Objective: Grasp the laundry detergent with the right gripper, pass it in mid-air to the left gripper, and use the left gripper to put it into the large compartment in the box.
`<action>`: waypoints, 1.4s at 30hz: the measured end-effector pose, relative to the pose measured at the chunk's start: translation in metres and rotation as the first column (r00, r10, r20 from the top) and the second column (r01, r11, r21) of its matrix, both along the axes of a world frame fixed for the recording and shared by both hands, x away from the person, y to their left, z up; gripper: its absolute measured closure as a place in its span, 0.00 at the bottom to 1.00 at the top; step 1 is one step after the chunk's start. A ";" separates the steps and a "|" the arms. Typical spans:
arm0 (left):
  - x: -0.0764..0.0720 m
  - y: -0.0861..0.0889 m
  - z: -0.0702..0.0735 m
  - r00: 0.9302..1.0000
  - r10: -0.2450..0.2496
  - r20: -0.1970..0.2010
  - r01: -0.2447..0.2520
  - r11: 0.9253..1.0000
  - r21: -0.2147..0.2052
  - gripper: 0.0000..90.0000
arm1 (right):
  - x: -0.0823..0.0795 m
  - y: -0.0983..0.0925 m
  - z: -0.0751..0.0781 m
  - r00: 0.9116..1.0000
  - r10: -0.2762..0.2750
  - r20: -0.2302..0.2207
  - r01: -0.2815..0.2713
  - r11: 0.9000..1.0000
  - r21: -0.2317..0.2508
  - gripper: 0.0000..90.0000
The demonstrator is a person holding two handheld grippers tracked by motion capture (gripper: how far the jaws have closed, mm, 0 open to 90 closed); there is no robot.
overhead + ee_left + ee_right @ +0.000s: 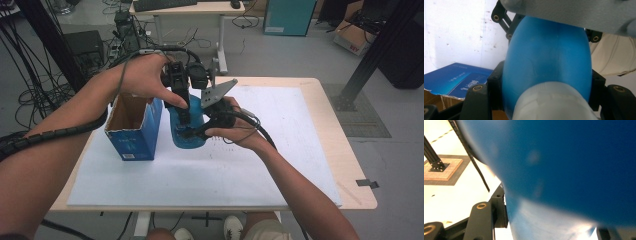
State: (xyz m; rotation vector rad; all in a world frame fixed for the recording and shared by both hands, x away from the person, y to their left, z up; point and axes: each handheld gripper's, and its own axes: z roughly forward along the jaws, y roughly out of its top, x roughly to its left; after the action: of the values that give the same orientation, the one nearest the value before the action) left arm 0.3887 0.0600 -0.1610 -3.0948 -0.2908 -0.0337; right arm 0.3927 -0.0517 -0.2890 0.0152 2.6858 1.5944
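Smooth, rounded blue bottle [189, 125] at table [320, 100] centre, clamped by both the left gripper [184, 112] and right gripper [197, 131]. Open blue cardboard box [134, 132] at nine o'clock; printing unreadable.

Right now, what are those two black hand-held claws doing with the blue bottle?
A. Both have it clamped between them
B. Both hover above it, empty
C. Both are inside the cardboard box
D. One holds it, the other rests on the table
A: in the high view the left gripper and the right gripper both close on the blue bottle, beside the open blue box.
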 end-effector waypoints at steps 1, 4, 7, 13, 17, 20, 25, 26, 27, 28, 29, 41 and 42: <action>0.000 0.000 0.000 1.000 -0.001 0.001 0.001 1.000 0.001 0.41 | 0.000 0.000 0.000 1.000 0.000 -0.002 0.000 1.000 0.000 0.45; 0.000 0.001 -0.002 1.000 -0.016 0.003 0.016 1.000 0.012 0.41 | -0.001 0.000 0.000 1.000 0.000 -0.015 0.000 1.000 -0.002 0.45; 0.000 0.002 -0.006 1.000 -0.001 0.012 0.001 1.000 0.003 0.41 | 0.003 0.004 -0.001 0.999 0.040 0.031 -0.042 0.998 0.052 0.44; 0.001 0.002 -0.005 1.000 -0.010 0.003 0.010 1.000 0.019 0.41 | 0.004 0.004 -0.003 0.999 0.040 0.027 -0.042 0.998 0.054 0.45; 0.001 0.002 -0.004 1.000 -0.005 0.001 0.005 1.000 0.008 0.41 | 0.005 0.004 -0.002 0.999 0.040 0.028 -0.042 0.997 0.057 0.45; 0.002 0.002 -0.004 1.000 -0.015 0.000 0.015 1.000 0.017 0.41 | 0.005 0.004 -0.002 0.999 0.042 0.026 -0.043 0.997 0.058 0.45; 0.001 0.002 -0.003 1.000 -0.020 -0.001 0.020 1.000 0.022 0.41 | 0.005 0.004 -0.003 0.999 0.042 0.026 -0.043 0.998 0.055 0.43; -0.006 0.003 -0.009 0.996 0.087 0.007 -0.087 0.994 -0.071 0.41 | 0.005 0.004 -0.004 0.999 0.043 0.022 -0.044 0.998 0.055 0.42; -0.005 0.003 -0.008 0.997 0.078 0.022 -0.076 0.995 -0.063 0.41 | 0.001 0.004 -0.002 0.999 0.007 -0.032 -0.006 0.999 0.043 0.40; -0.006 0.003 -0.008 0.996 0.085 0.024 -0.083 0.994 -0.064 0.41 | 0.001 0.003 -0.002 1.000 0.007 -0.025 -0.006 0.999 0.040 0.39; -0.006 0.003 -0.007 0.996 0.085 0.025 -0.083 0.995 -0.063 0.41 | 0.002 0.003 -0.003 1.000 0.013 -0.008 -0.013 0.999 0.042 0.37; -0.003 0.009 0.001 0.990 0.141 0.015 -0.139 0.987 -0.076 0.41 | 0.003 -0.014 -0.008 0.996 -0.031 0.088 0.036 0.998 -0.059 0.21; -0.003 0.009 0.003 0.989 0.145 0.018 -0.143 0.987 -0.071 0.41 | 0.004 -0.017 -0.008 0.997 -0.044 0.064 0.049 0.996 -0.077 0.17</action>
State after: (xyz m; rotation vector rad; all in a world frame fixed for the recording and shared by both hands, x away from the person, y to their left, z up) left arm 0.3859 0.0694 -0.1585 -3.1337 -0.5271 -0.0568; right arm 0.3971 -0.0683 -0.2973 0.0267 2.6777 1.4503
